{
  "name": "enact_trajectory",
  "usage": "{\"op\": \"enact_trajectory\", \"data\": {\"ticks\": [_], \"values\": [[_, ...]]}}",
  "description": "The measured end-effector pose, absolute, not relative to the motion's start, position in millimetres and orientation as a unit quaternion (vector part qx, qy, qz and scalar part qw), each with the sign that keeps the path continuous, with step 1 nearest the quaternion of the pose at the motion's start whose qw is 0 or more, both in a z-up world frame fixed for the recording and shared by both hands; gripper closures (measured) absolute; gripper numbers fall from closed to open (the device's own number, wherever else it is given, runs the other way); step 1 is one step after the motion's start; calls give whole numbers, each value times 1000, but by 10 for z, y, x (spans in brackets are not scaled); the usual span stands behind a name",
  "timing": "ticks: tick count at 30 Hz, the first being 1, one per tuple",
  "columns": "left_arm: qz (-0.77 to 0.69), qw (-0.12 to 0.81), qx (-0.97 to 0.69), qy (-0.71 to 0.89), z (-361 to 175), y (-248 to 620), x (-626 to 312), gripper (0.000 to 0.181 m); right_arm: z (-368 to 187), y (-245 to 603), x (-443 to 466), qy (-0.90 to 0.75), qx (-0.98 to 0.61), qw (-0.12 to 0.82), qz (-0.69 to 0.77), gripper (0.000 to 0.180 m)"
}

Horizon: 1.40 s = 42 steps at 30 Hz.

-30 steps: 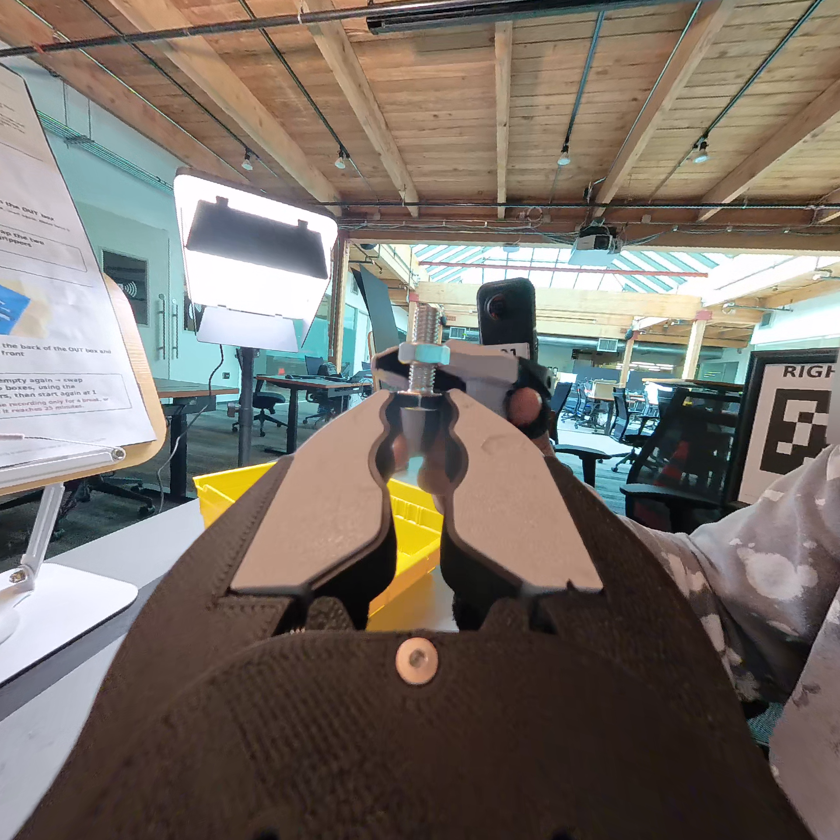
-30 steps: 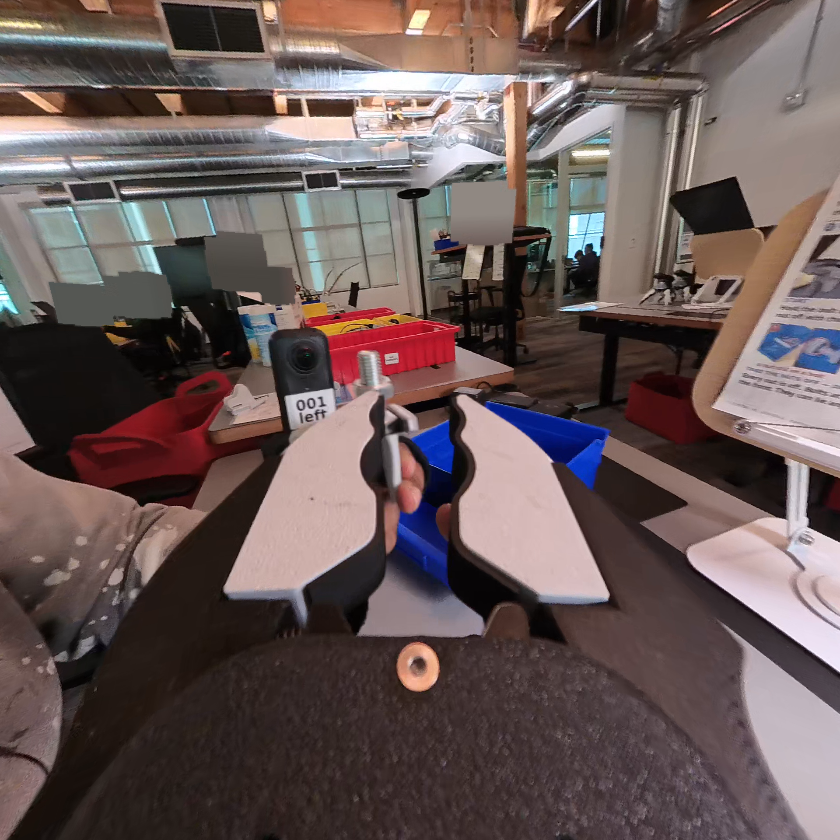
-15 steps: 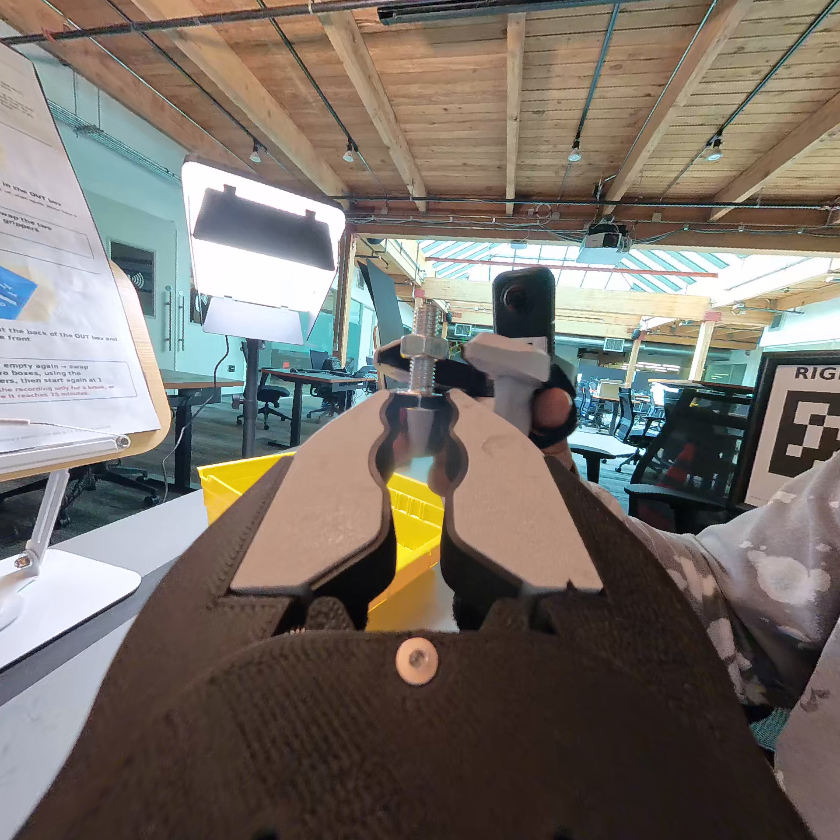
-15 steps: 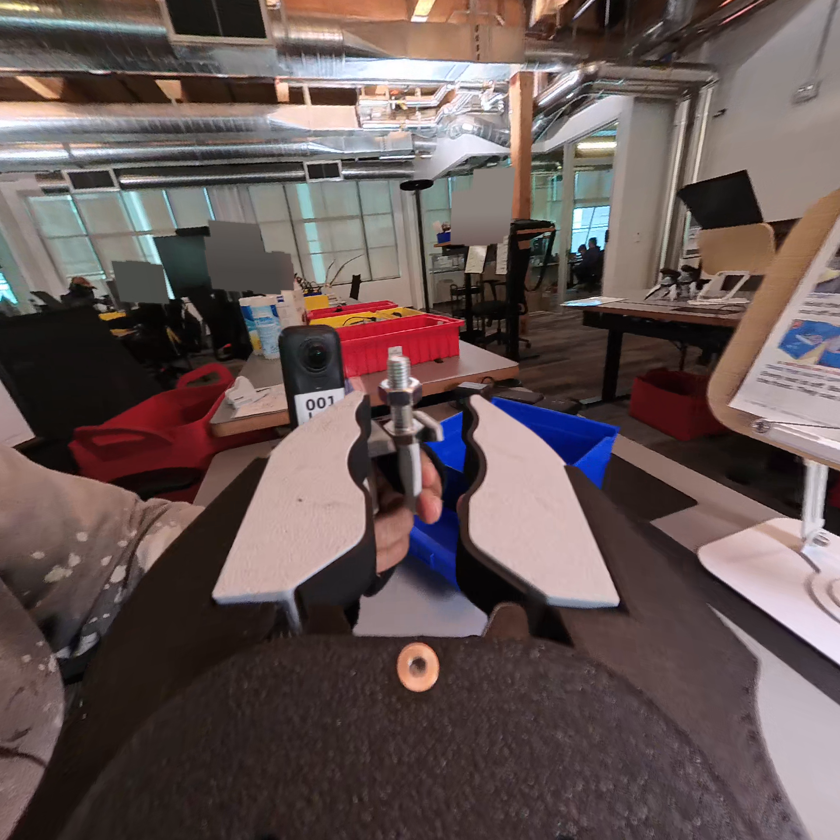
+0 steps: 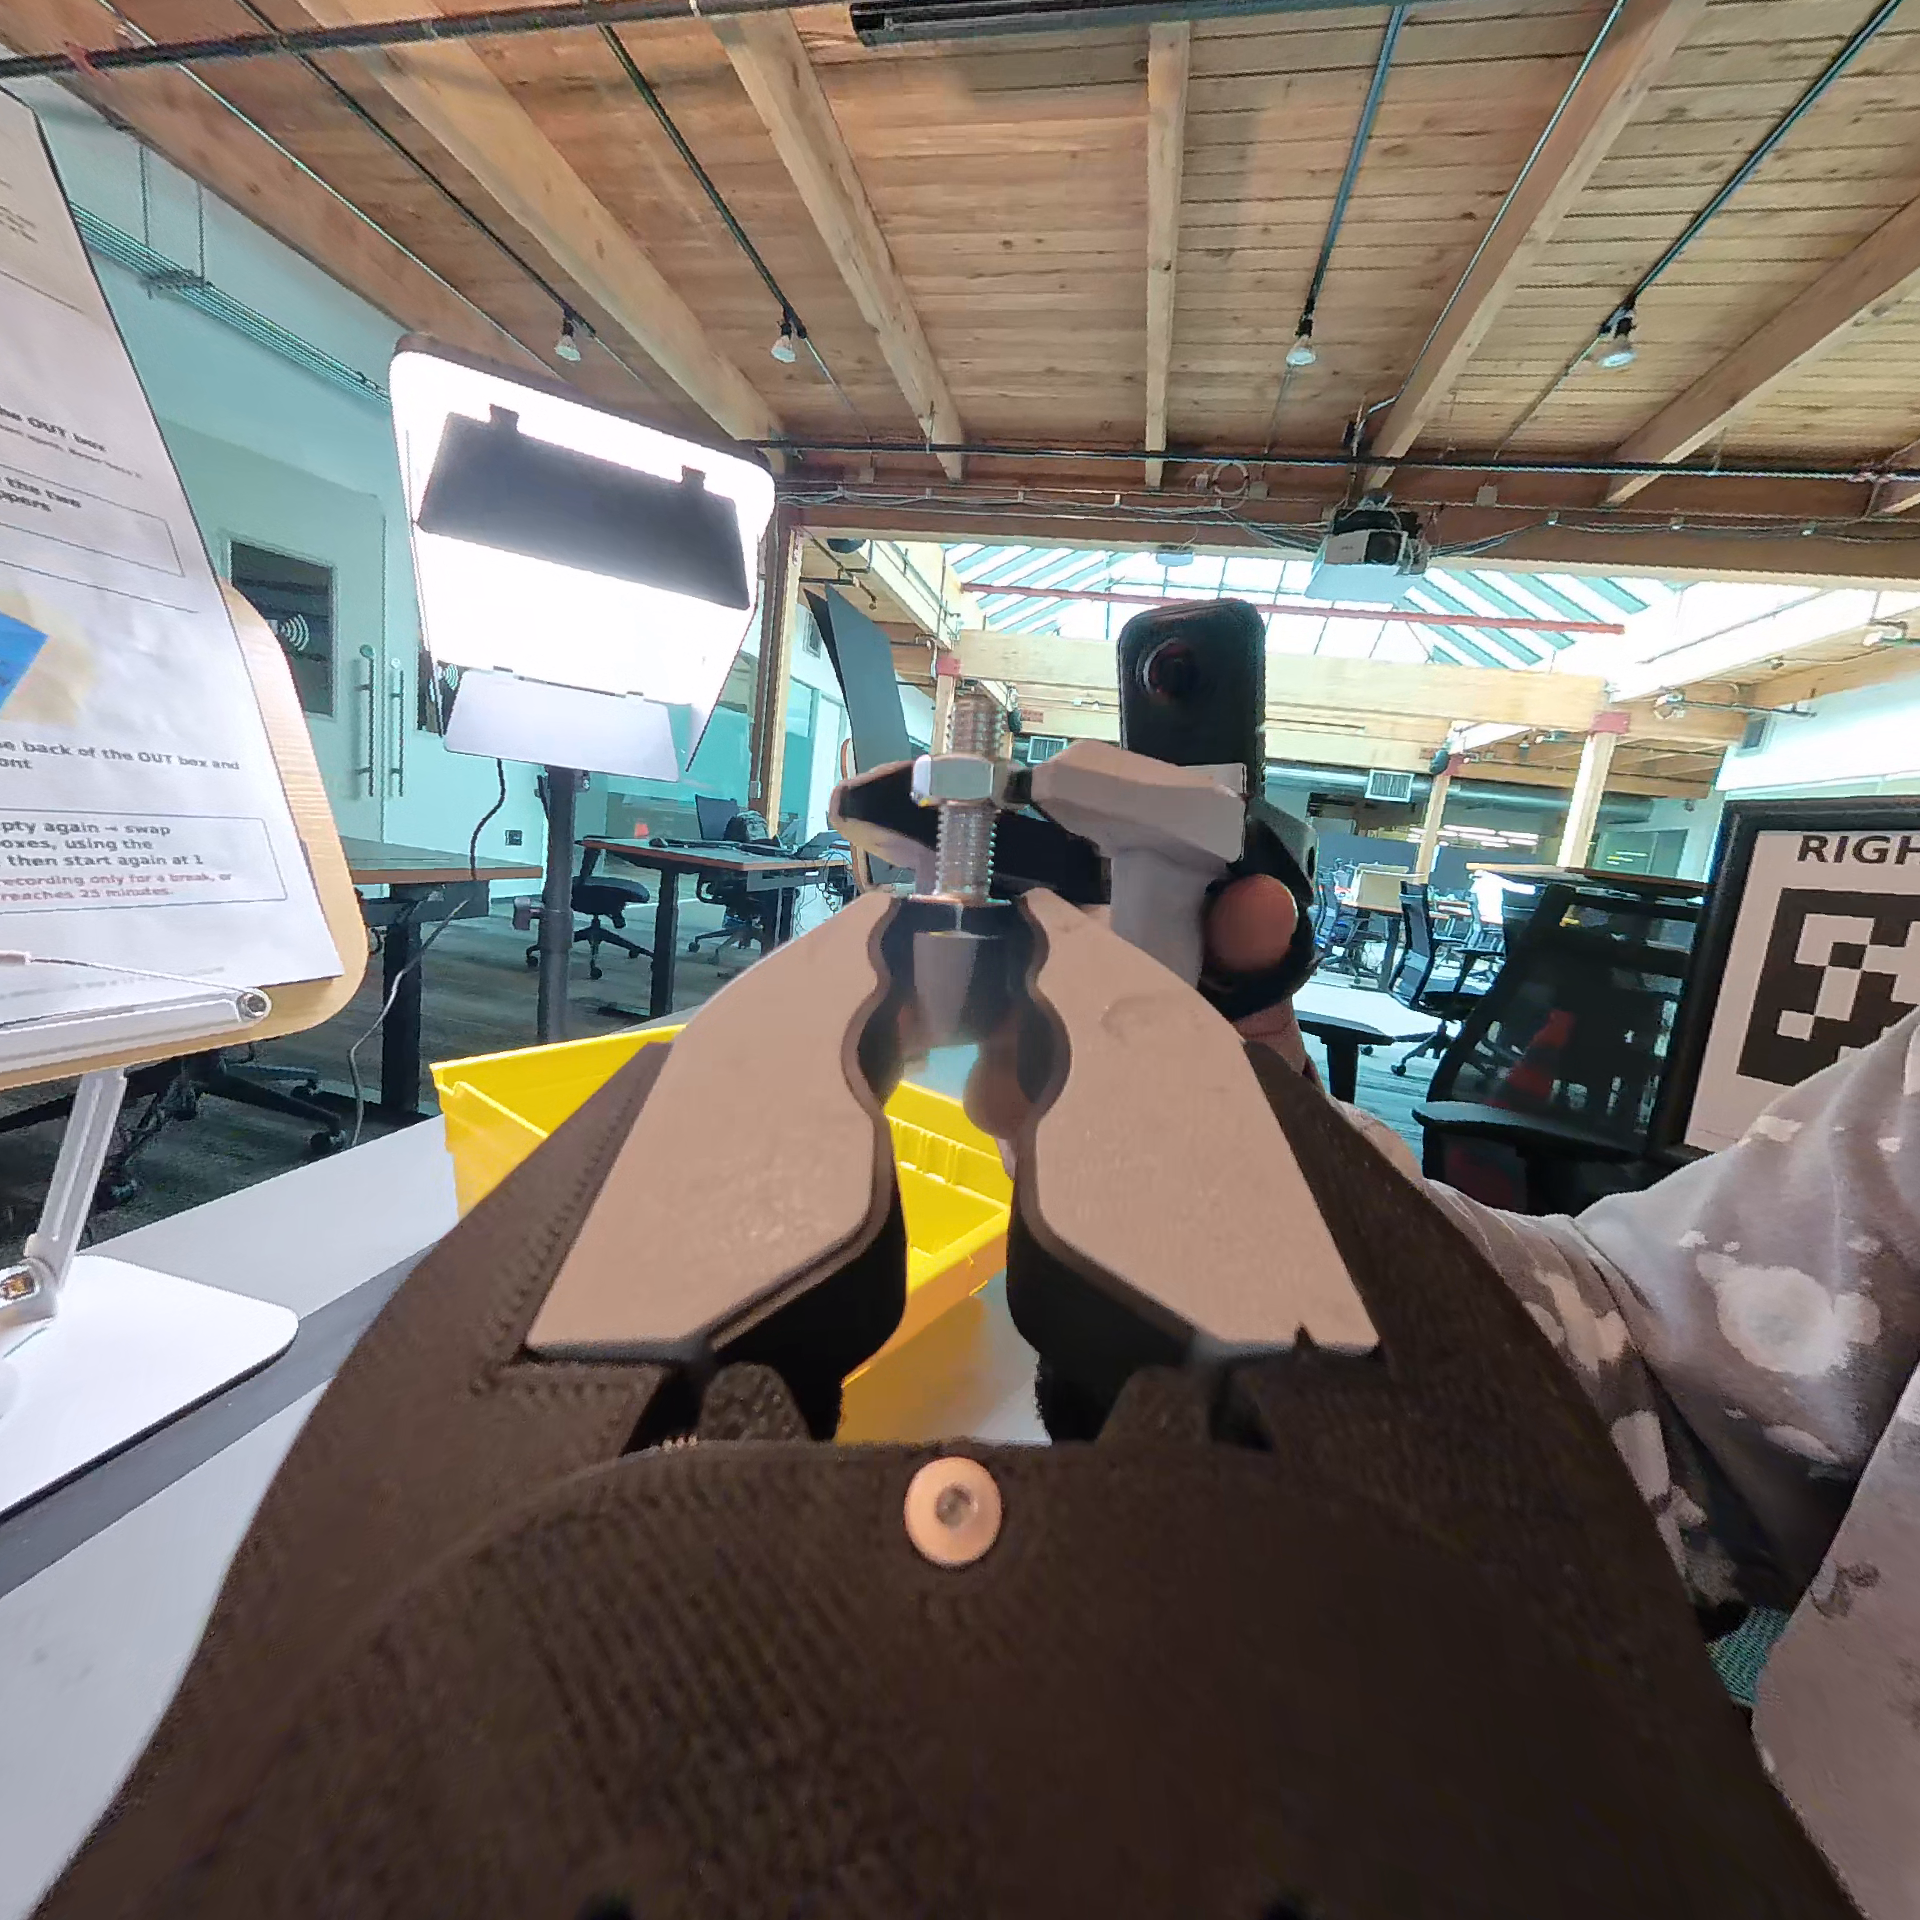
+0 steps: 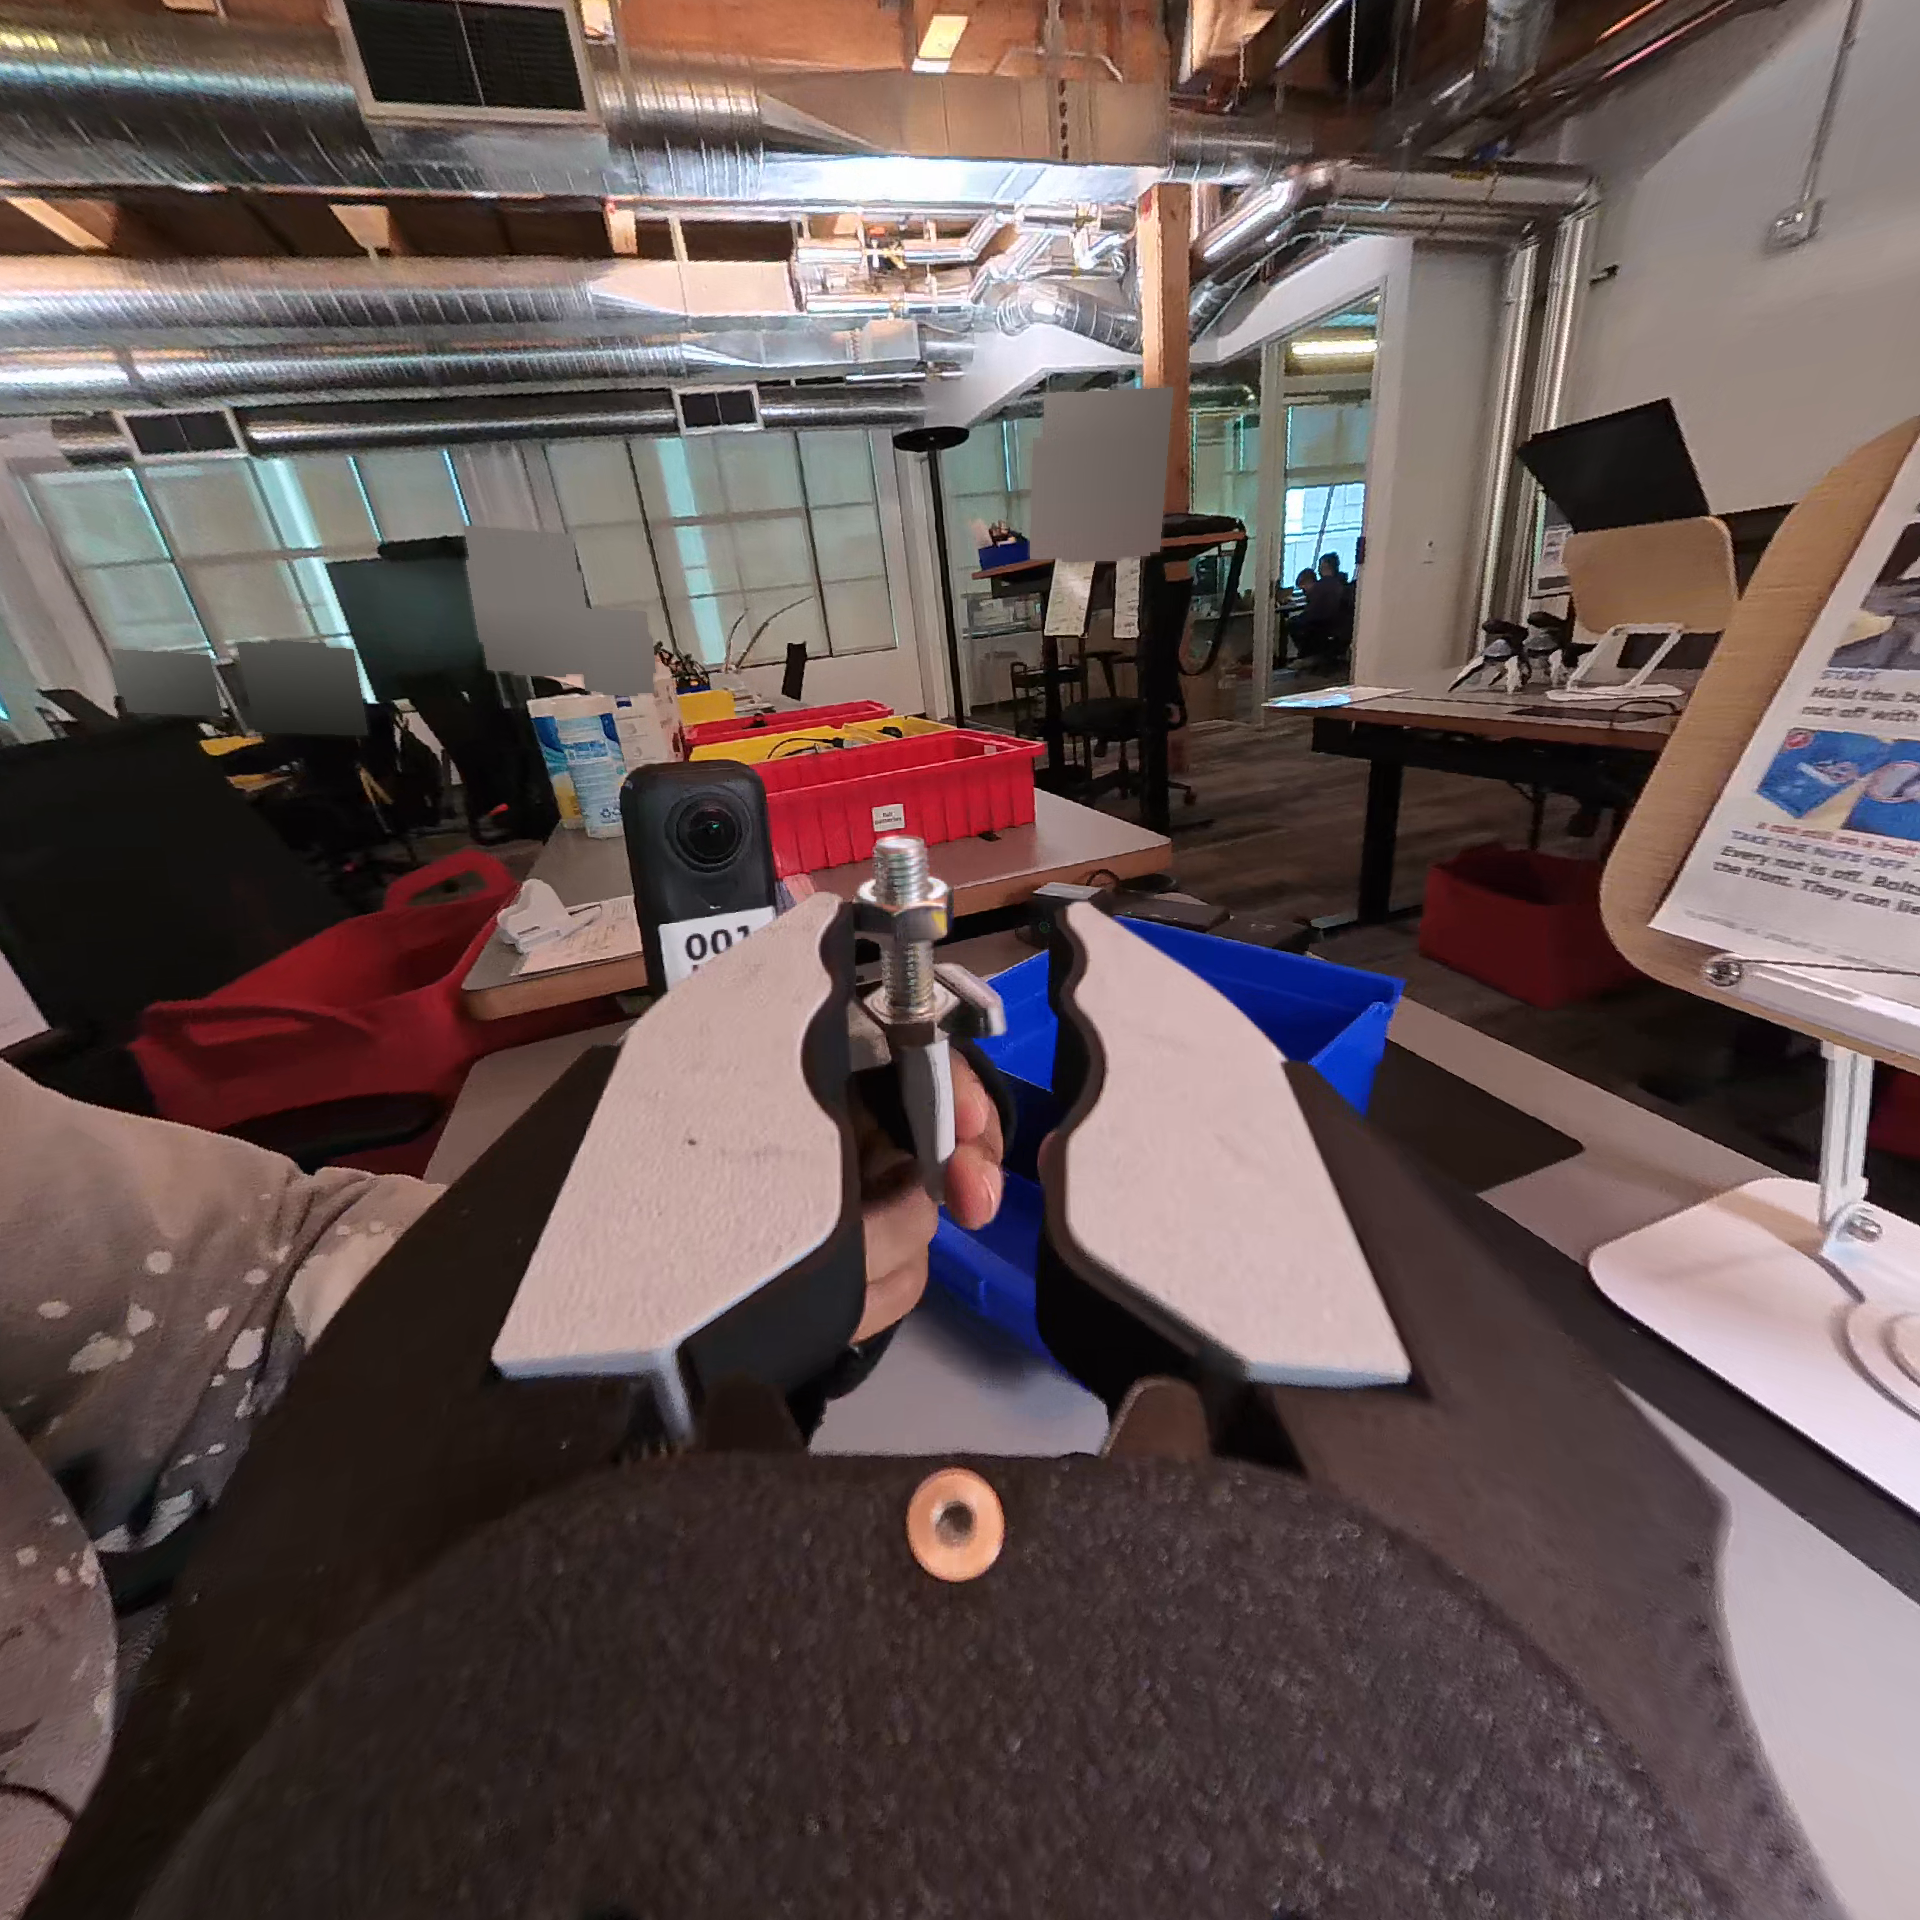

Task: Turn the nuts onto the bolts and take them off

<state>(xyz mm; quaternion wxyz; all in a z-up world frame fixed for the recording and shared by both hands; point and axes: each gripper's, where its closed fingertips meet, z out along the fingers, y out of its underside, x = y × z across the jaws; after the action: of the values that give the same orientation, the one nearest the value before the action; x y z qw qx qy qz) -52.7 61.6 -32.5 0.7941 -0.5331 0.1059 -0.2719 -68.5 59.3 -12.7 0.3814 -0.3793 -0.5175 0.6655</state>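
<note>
A silver bolt (image 5: 966,831) stands upright, thread up, with a hex nut (image 5: 961,774) partway down the thread. My left gripper (image 5: 951,914) is shut on the bolt's lower end. My right gripper (image 6: 951,920) is open, its fingertips on either side of the nut (image 6: 902,920). The nut is close to its left finger, with a gap to its right finger. The right gripper also shows in the left wrist view (image 5: 961,790) behind the bolt. The left gripper (image 6: 914,1023), in a hand, shows in the right wrist view holding the bolt (image 6: 904,966).
A yellow bin (image 5: 520,1101) stands on the grey table (image 5: 156,1558) behind my left gripper. A blue bin (image 6: 1299,1008) stands behind my right gripper. An instruction sheet on a white stand (image 5: 125,727) is at the left, and shows again in the right wrist view (image 6: 1818,831). A lit studio lamp (image 5: 582,582) stands beyond. Both grippers' tips are close together, under 4 cm apart.
The right gripper's jaws opened wider than a second ago. The bolt and nut moved from beside its left finger to between its fingertips. The left gripper kept hold of the bolt.
</note>
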Motion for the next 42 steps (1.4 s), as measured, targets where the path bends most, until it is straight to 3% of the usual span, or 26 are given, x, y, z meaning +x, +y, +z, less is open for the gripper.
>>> {"op": "enact_trajectory", "data": {"ticks": [1, 3, 4, 11, 14, 15, 23, 25, 27, 28, 35, 38, 39, 42], "values": [[-272, 794, -533, 101, -321, 616, -542, 163, -124, 625, -683, -514, -381, 381, 667, 145], [-283, 799, -519, 105, -280, 569, -572, 163, -110, 829, -688, -485, -410, 400, 661, 168], [-274, 801, -522, 104, -268, 566, -586, 162, -102, 903, -675, -478, -413, 409, 658, 168], [-267, 795, -533, 106, -323, 612, -544, 162, -87, 572, -656, -515, -378, 377, 670, 145], [-267, 797, -533, 101, -314, 610, -554, 162, -100, 650, -672, -509, -387, 380, 668, 149], [-272, 802, -522, 104, -290, 580, -568, 163, -103, 774, -686, -492, -409, 390, 662, 168], [-262, 802, -528, 102, -309, 603, -564, 162, -81, 584, -662, -513, -382, 381, 667, 145], [-260, 802, -528, 101, -300, 600, -553, 163, -97, 611, -685, -511, -387, 388, 663, 145], [-271, 806, -516, 102, -262, 561, -575, 162, -90, 779, -692, -485, -413, 394, 663, 169], [-268, 807, -517, 99, -250, 558, -593, 162, -83, 862, -684, -474, -418, 404, 661, 170], [-258, 803, -528, 99, -304, 601, -570, 162, -55, 569, -664, -506, -385, 383, 670, 146], [-261, 803, -527, 95, -298, 602, -566, 162, -70, 647, -681, -501, -395, 388, 666, 149], [-268, 807, -518, 97, -276, 574, -583, 163, -70, 765, -689, -483, -415, 397, 661, 167], [-256, 810, -519, 94, -249, 563, -620, 163, -40, 858, -650, -475, -414, 403, 664, 157]]}}
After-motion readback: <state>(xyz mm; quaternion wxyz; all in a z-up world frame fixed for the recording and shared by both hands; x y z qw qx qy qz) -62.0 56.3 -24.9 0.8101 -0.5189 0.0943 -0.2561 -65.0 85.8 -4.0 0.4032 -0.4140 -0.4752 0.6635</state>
